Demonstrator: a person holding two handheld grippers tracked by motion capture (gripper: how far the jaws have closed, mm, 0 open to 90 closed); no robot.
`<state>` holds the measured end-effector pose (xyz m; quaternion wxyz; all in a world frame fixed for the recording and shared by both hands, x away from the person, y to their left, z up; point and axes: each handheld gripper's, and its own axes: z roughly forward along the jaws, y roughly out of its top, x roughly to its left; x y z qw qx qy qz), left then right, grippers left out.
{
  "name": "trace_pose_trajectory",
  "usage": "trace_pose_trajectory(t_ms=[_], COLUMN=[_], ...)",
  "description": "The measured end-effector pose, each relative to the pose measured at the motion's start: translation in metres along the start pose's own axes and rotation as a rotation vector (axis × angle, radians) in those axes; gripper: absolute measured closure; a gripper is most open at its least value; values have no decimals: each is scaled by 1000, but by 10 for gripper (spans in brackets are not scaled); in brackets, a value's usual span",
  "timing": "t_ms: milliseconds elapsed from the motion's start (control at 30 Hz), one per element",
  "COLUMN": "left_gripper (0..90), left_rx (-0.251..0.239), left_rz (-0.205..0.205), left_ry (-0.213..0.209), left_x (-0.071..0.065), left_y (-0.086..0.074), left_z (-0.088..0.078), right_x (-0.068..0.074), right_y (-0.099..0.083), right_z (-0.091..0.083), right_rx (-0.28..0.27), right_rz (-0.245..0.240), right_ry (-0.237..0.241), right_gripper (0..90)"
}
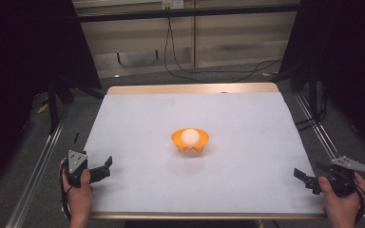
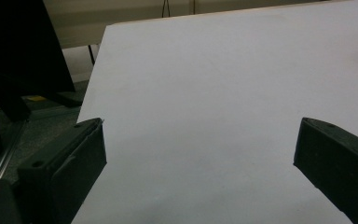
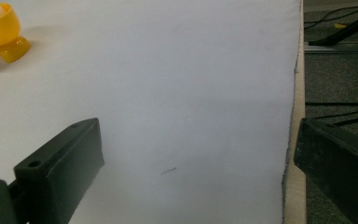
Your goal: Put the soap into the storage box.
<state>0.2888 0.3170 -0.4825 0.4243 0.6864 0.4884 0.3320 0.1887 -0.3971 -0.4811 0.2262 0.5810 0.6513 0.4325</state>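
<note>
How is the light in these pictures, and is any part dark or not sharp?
High view: the white table is evenly lit, the sides black, a soft shadow under the orange bowl. Left gripper view: dim and greyish. Right gripper view: the bowl is slightly soft.

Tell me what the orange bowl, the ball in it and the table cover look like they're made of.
Bowl: likely glossy plastic; bright, even orange with shiny highlights and moulded feet.
Ball: white, smooth, matt; perhaps plastic or an egg, too small to tell.
Cover: white, matt, flat sheet, paper or thin cloth; its edge shows on the wood table.
</note>
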Motion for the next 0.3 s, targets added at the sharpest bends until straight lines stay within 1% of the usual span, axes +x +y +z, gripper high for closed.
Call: trace_pose_trajectory(t_ms=[133, 300], left_gripper=[22, 19], left_rx=[0, 3], left_rz=[-1, -5], left_ry=[0, -1], left_x=[0, 0], left_y=[0, 0], left_z=[0, 0], right_x=[0, 0], right_y=[-3, -4], right_z=[-1, -2], right_rx=[-17, -18], right_rz=[11, 17], right_ry=[-3, -4], right_gripper=[28, 29])
